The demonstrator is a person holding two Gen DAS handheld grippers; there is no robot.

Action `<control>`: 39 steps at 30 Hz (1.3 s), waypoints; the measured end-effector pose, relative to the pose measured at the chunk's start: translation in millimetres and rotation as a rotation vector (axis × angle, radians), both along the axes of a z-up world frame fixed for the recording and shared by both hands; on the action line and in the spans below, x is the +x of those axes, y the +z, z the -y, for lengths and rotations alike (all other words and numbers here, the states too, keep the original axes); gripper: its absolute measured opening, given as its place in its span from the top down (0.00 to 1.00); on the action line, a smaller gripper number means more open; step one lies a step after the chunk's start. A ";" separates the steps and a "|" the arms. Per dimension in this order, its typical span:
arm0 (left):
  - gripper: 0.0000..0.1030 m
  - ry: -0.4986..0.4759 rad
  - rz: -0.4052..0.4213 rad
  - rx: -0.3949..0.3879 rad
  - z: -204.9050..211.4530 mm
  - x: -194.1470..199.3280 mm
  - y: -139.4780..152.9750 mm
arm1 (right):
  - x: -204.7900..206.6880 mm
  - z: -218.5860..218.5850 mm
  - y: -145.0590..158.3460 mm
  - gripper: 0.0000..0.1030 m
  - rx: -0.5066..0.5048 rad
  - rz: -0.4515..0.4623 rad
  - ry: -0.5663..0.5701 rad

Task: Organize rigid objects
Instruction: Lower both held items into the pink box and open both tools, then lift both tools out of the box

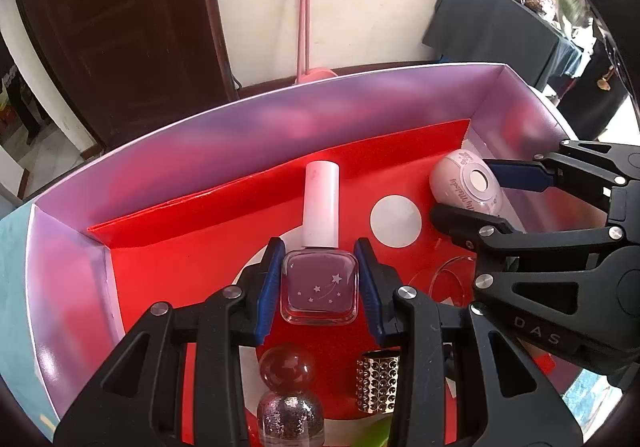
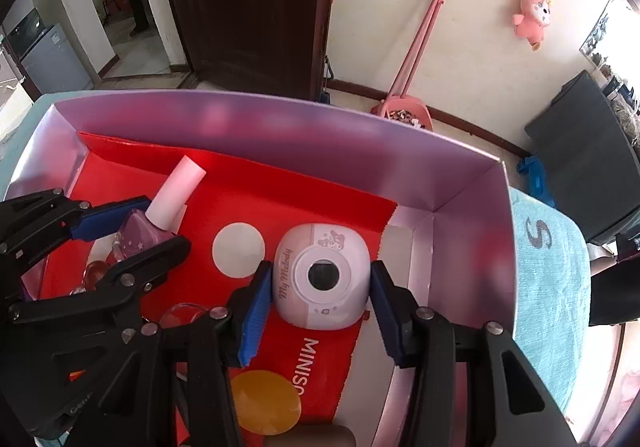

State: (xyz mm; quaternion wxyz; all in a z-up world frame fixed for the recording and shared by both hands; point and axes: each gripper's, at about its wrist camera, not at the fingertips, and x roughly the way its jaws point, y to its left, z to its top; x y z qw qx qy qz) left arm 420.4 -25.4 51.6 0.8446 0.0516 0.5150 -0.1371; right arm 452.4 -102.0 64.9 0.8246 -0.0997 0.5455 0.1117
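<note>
A square purple nail polish bottle (image 1: 319, 287) with a white cap sits between the blue pads of my left gripper (image 1: 320, 289), which is shut on its sides. The cap points toward the far wall of the lilac box (image 1: 280, 115). A pink rounded toy camera (image 2: 322, 279) marked "My Melody" is clamped between the pads of my right gripper (image 2: 320, 305), low over the red paper lining (image 2: 280, 199). Both grippers are inside the box, side by side. In the right wrist view my left gripper (image 2: 138, 237) holds the bottle (image 2: 140, 235) at the left.
Near the box's front lie a glitter polish bottle (image 1: 290, 407) with a round cap, a studded cuff (image 1: 378, 383), a clear ring (image 1: 448, 279) and a yellow disc (image 2: 266, 403). The box stands on a teal towel (image 2: 552, 287). Its walls (image 2: 468, 223) close in on the right.
</note>
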 end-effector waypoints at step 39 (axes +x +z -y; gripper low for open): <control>0.19 0.133 0.301 -0.056 -55.3 -111.0 107.2 | -76.4 12.0 89.6 0.27 0.132 0.198 -0.035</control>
